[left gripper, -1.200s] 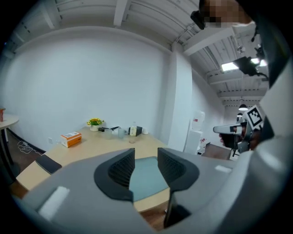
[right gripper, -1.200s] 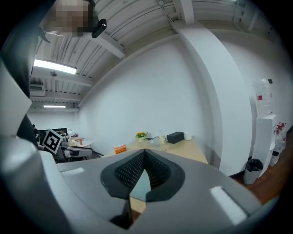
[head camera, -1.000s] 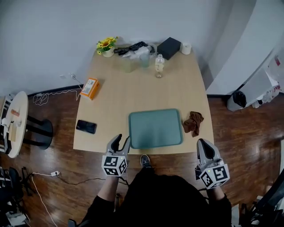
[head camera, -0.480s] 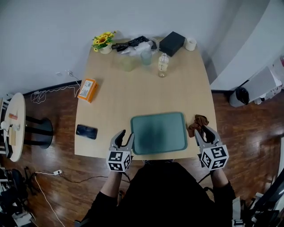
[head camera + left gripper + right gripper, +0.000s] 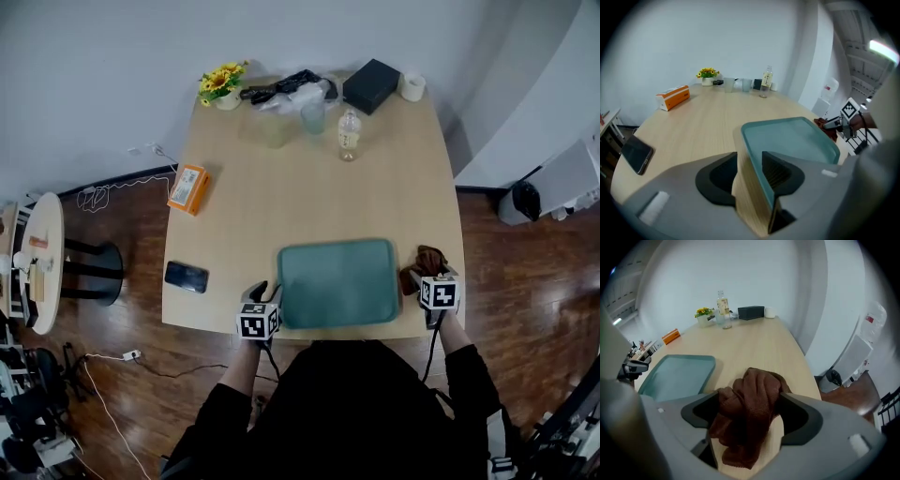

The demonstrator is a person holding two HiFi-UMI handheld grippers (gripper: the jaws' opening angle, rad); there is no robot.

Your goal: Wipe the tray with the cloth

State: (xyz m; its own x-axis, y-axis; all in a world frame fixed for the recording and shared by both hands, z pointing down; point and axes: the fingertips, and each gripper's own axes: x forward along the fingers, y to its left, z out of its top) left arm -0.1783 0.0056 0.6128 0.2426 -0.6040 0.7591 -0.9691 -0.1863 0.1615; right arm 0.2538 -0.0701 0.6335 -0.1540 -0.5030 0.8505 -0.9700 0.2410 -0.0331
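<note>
At table (image 5: 309, 187) edge — right gripper (image 5: 749, 398) jaws just opened wide round cloth (image 5: 754, 383); left gripper's (image 5: 749, 159) apart astride tray (image 5: 792, 138) rim — corner hidden.

Office-like room, pale wooden table (image 5: 309, 197), wood floor (image 5: 525, 281), plain white wall (image 5: 94, 75)

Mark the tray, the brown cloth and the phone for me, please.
tray (image 5: 337, 281), head view, bare middle of its floor.
brown cloth (image 5: 751, 397), right gripper view, middle of the bunched heap.
phone (image 5: 187, 277), head view, centre of its dark top face.
</note>
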